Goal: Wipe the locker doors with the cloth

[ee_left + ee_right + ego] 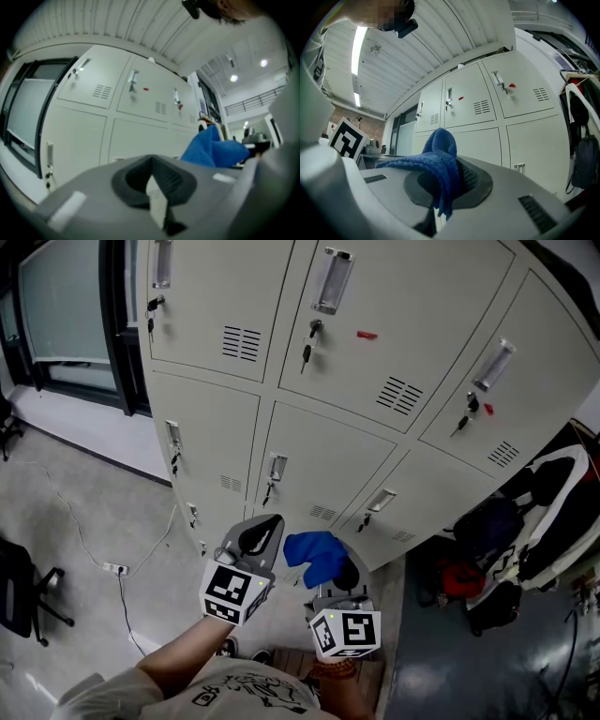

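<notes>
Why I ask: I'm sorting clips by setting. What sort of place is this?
Probably a locker area in a workplace or lab: a bank of beige metal lockers with keys in the locks, bags piled beside it, and an office chair on the bare floor.

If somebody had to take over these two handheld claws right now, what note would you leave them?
Left gripper: jaws together, nothing in them, held up before the lockers.
Right gripper: shut on the blue cloth, which sticks up out of the jaws.
Lockers: the doors look shut and the cloth touches none of them.
Done: cloth is gripped.
Left: wipe the doors. Whether any has been wiped can't be told.
</notes>
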